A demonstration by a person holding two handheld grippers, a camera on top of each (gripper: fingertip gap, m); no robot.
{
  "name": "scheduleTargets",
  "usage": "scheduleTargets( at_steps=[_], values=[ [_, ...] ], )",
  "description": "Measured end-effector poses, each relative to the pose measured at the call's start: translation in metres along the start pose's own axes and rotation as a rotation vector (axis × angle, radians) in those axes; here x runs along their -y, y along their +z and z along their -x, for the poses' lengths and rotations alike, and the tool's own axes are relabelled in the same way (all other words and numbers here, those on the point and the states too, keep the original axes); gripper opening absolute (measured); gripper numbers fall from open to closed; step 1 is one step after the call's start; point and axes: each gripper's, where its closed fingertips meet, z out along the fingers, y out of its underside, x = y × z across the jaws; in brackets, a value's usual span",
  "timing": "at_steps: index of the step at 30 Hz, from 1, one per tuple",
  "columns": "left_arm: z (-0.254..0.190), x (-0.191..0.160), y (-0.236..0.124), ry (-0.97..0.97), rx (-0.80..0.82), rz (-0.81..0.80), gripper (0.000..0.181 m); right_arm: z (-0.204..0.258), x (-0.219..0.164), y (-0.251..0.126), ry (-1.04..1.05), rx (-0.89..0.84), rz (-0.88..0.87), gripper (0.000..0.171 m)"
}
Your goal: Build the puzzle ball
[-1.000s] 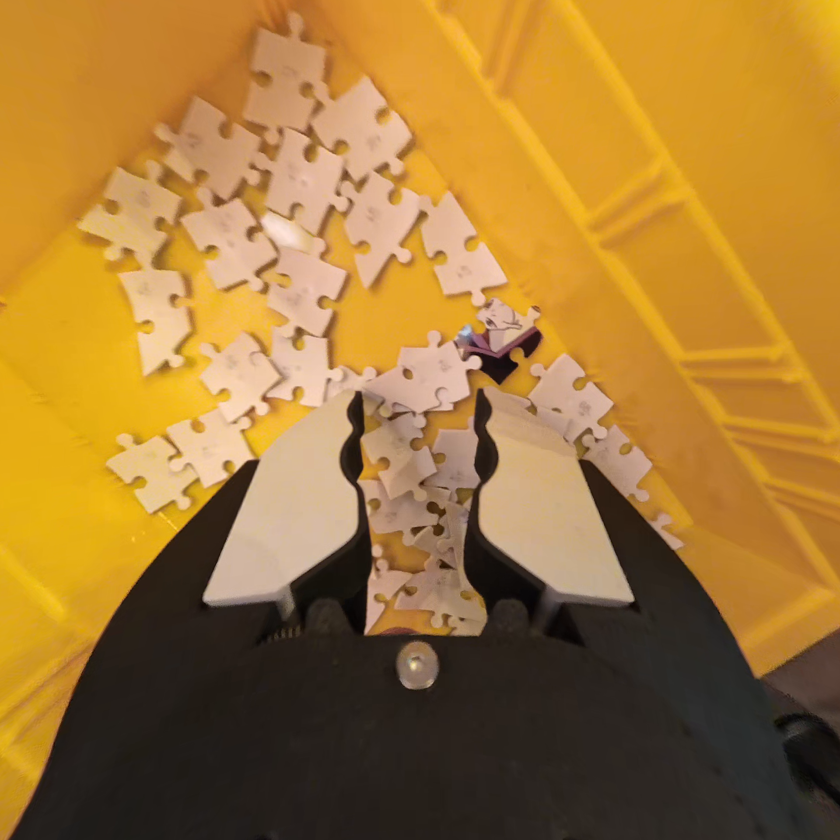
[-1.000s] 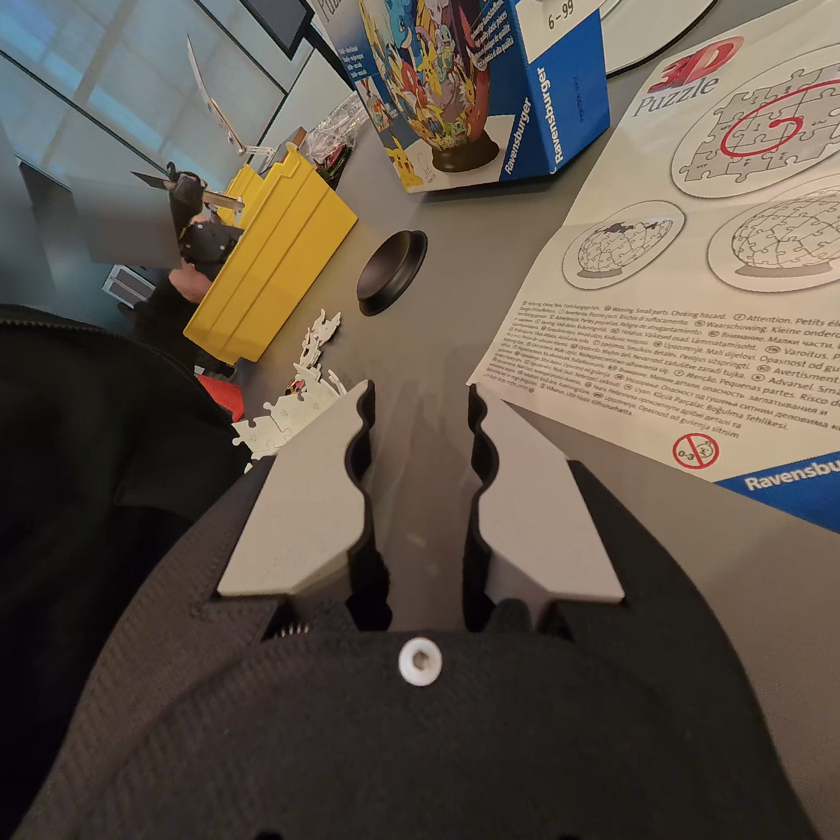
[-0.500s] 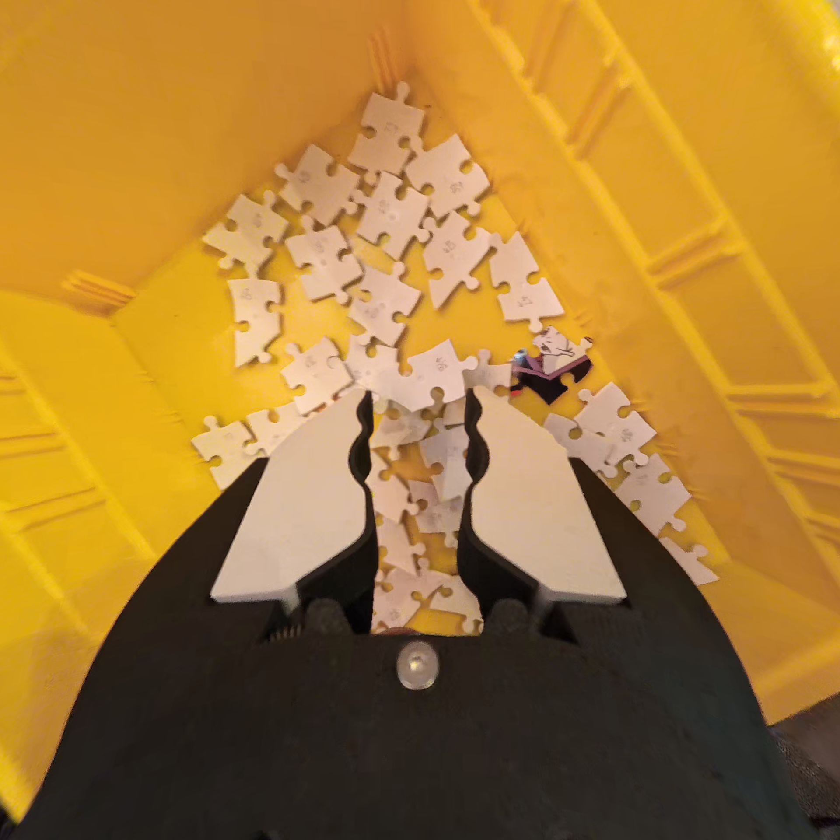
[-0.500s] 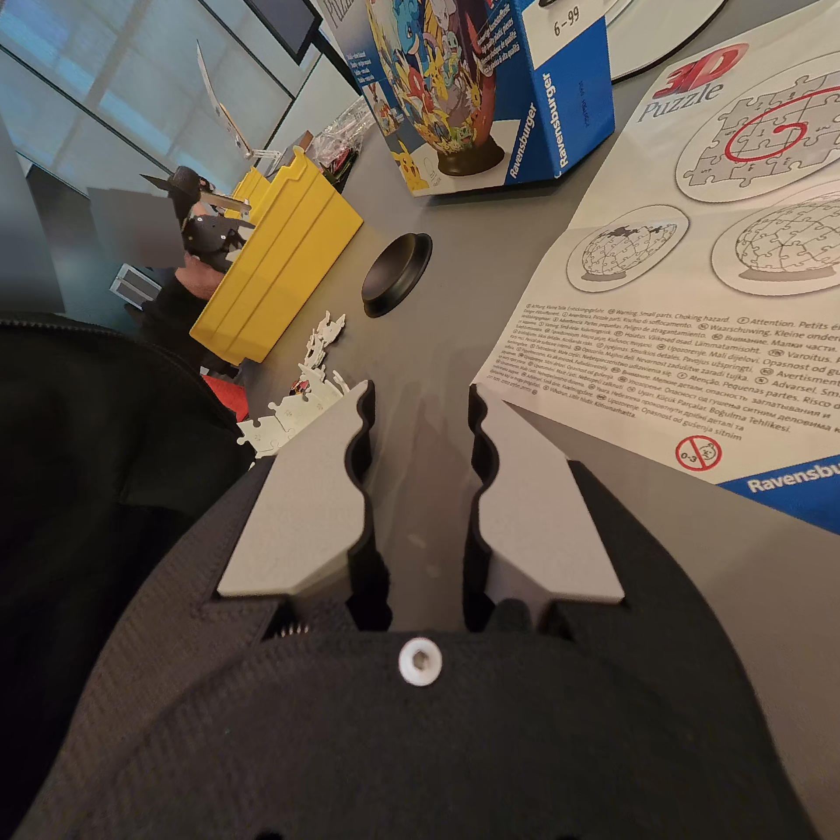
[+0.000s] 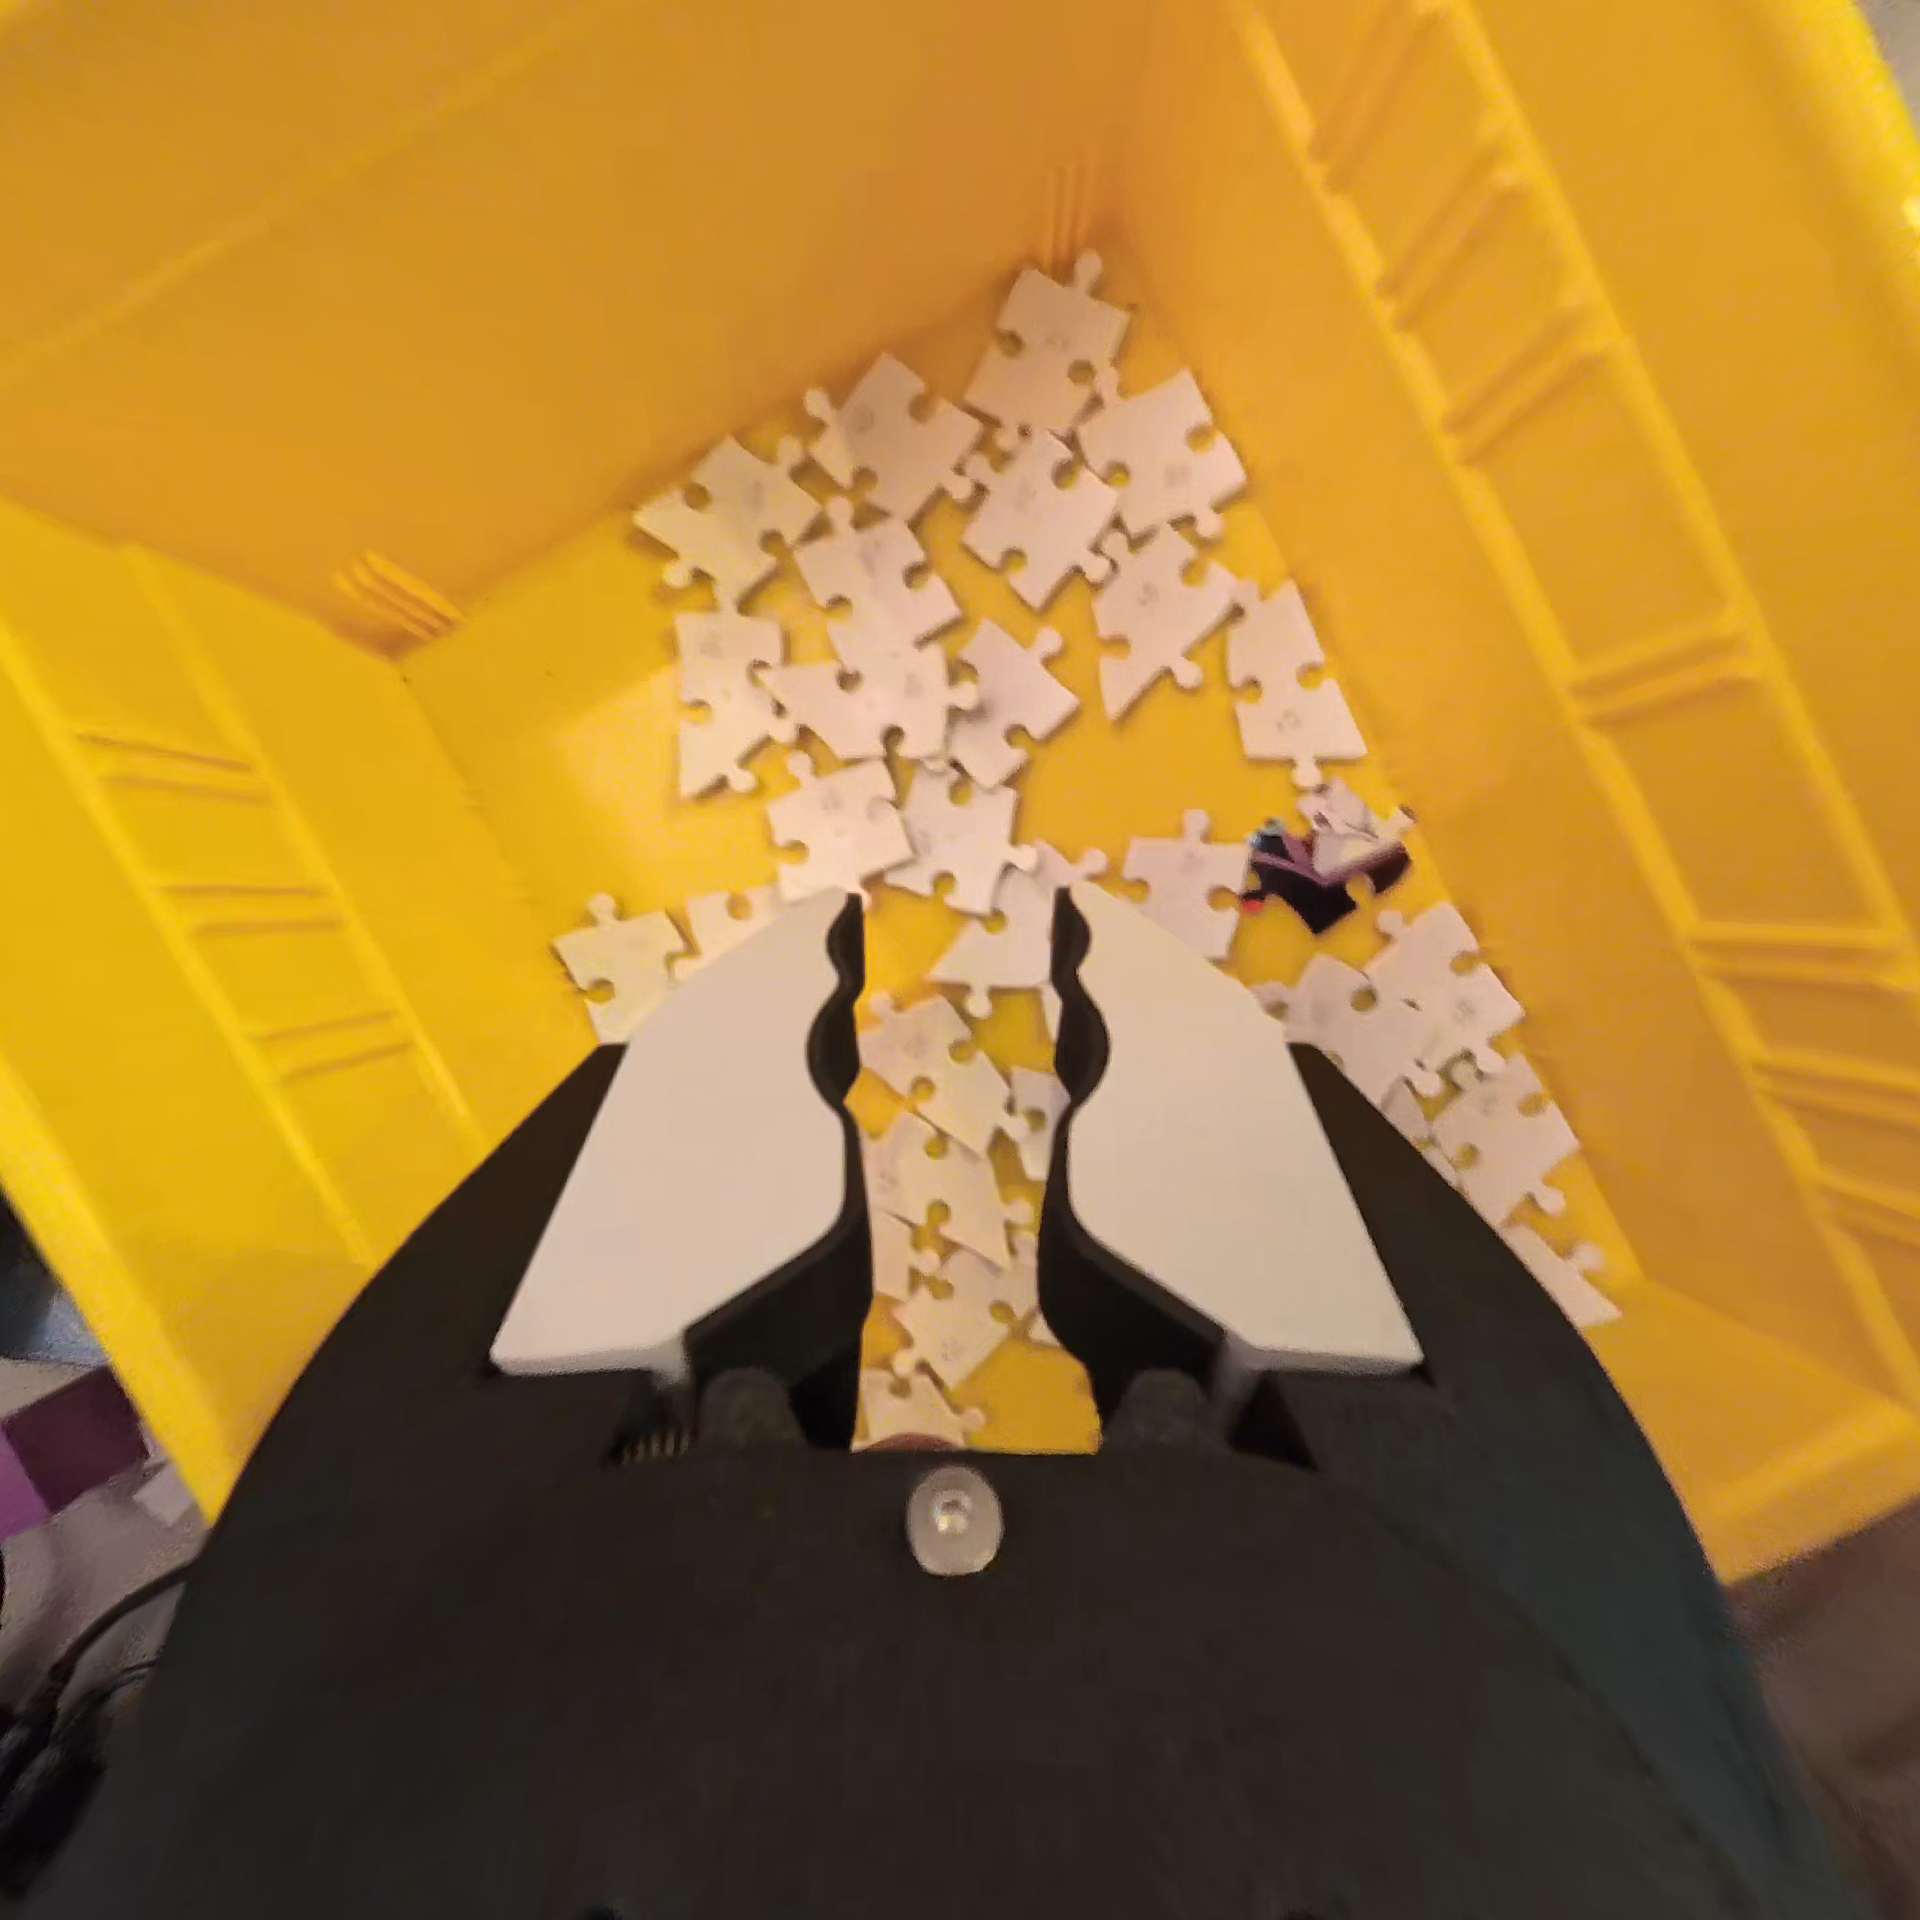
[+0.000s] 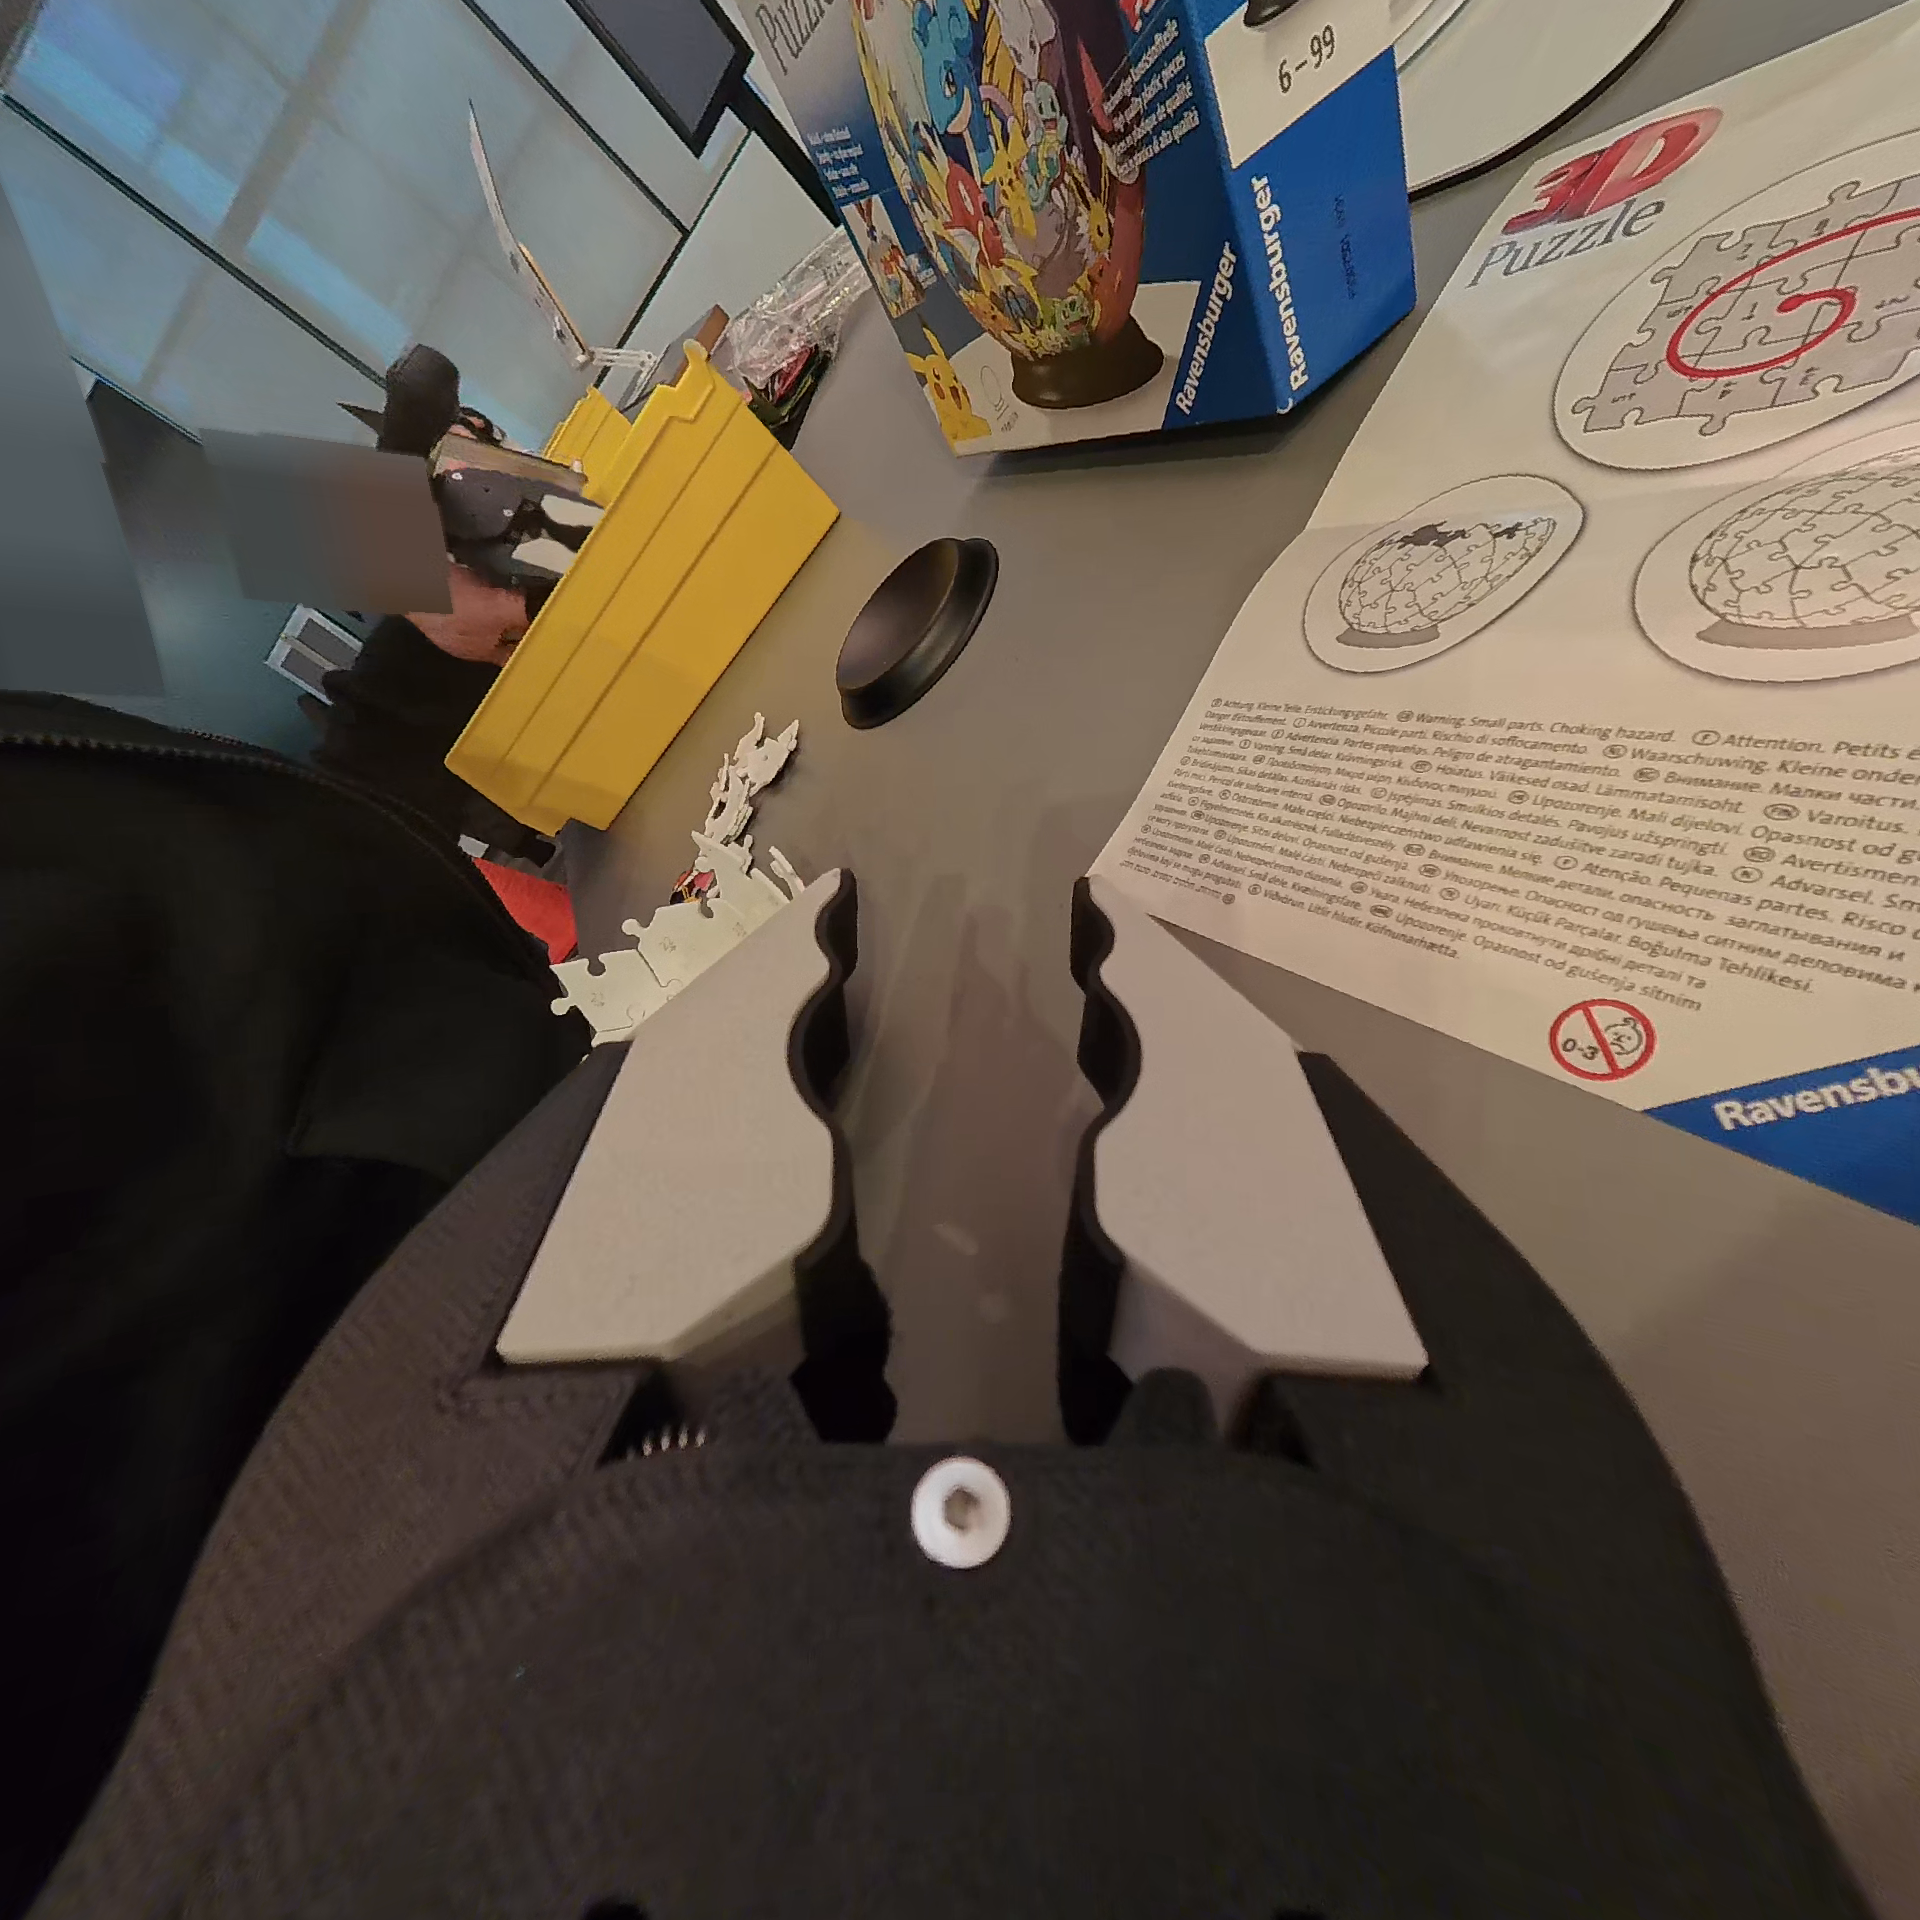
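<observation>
My left gripper (image 5: 956, 909) is open and empty, held above the floor of a yellow bin (image 5: 416, 312). Several white puzzle pieces (image 5: 914, 665) lie face down there, and one piece lies picture side up (image 5: 1330, 862) to the right of the fingertips. My right gripper (image 6: 961, 899) is open and empty over the grey table (image 6: 1039, 727). A joined strip of puzzle pieces (image 6: 727, 831) lies on the table just left of its fingertips. The black ball stand (image 6: 914, 634) sits beyond. The left gripper also shows far off in the right wrist view (image 6: 499, 509), at the yellow bin (image 6: 644, 613).
A puzzle box (image 6: 1122, 218) stands at the back. An instruction sheet (image 6: 1558, 644) covers the table's right side. A white disc (image 6: 1538, 62) lies behind the sheet. A person's dark sleeve (image 6: 239, 1039) fills the left. The bin's ribbed walls (image 5: 1610, 623) close in on both sides. Tip to tip, the grippers are about 50 centimetres apart.
The left gripper has pulled back and up from the bin floor and swung, so the pieces look smaller and the left wall shows. Its jaws stand a little closer. The right gripper has barely moved.
</observation>
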Motion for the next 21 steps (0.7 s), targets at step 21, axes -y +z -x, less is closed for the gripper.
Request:
scheduleTargets(
  at_steps=[21],
  values=[
    [-0.082, -0.001, 0.033, 0.423, -0.073, 0.052, 0.039, 0.0, 0.001, 0.0, -0.012, 0.0, -0.003, 0.04]
  ],
)
